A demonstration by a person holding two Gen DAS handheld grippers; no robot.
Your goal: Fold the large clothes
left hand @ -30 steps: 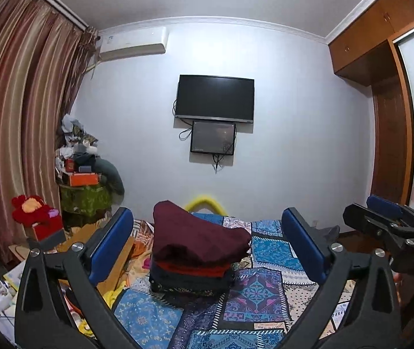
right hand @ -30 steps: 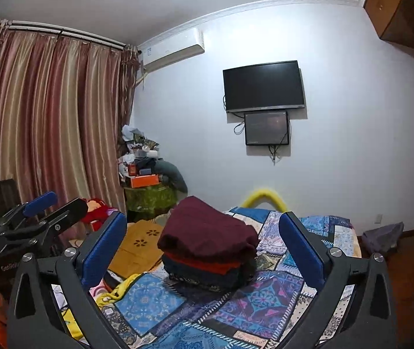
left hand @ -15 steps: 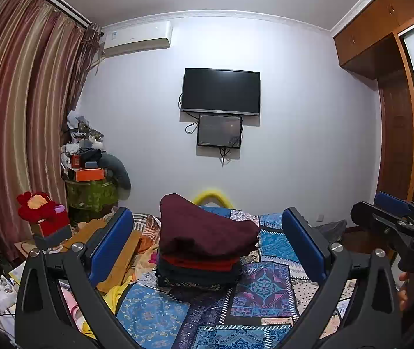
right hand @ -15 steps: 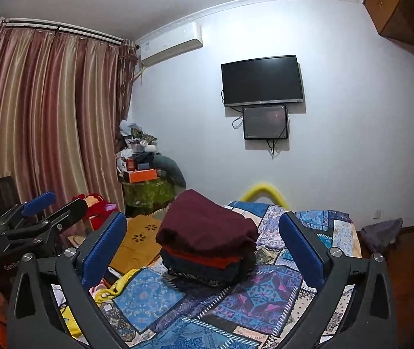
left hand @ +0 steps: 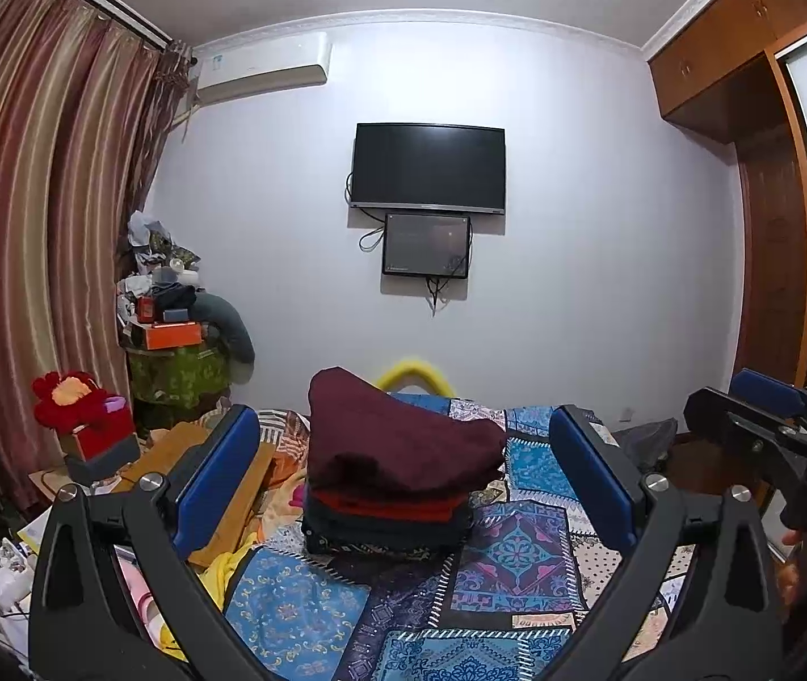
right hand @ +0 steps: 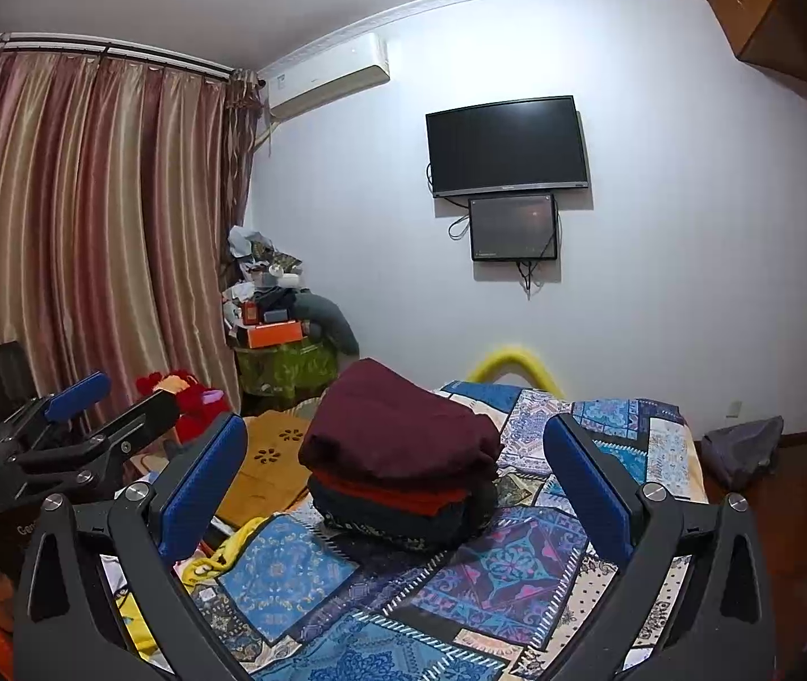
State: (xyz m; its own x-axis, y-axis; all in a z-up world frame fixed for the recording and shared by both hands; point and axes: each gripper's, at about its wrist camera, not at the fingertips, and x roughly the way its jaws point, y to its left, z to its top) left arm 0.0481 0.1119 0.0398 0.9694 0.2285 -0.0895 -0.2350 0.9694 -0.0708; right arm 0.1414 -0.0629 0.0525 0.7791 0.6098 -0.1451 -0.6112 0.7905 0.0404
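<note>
A stack of folded clothes (left hand: 398, 465) sits on the patterned bed cover (left hand: 522, 556): a maroon garment on top, a red one under it, dark ones at the bottom. It also shows in the right wrist view (right hand: 403, 454). My left gripper (left hand: 403, 476) is open and empty, held back from the stack. My right gripper (right hand: 398, 482) is open and empty, also held back. The right gripper shows at the right edge of the left wrist view (left hand: 766, 425); the left gripper shows at the left edge of the right wrist view (right hand: 80, 425).
A wooden board (right hand: 273, 465) and yellow cloth (right hand: 222, 556) lie left of the bed. A cluttered green cabinet (left hand: 176, 363) and a red plush toy (left hand: 74, 403) stand by the curtains (left hand: 23, 238). A wardrobe (left hand: 772, 215) is on the right. A TV (left hand: 429, 167) hangs on the far wall.
Both grippers have pulled back and tilted up a little, so the stack sits lower in both views. The jaws stay open.
</note>
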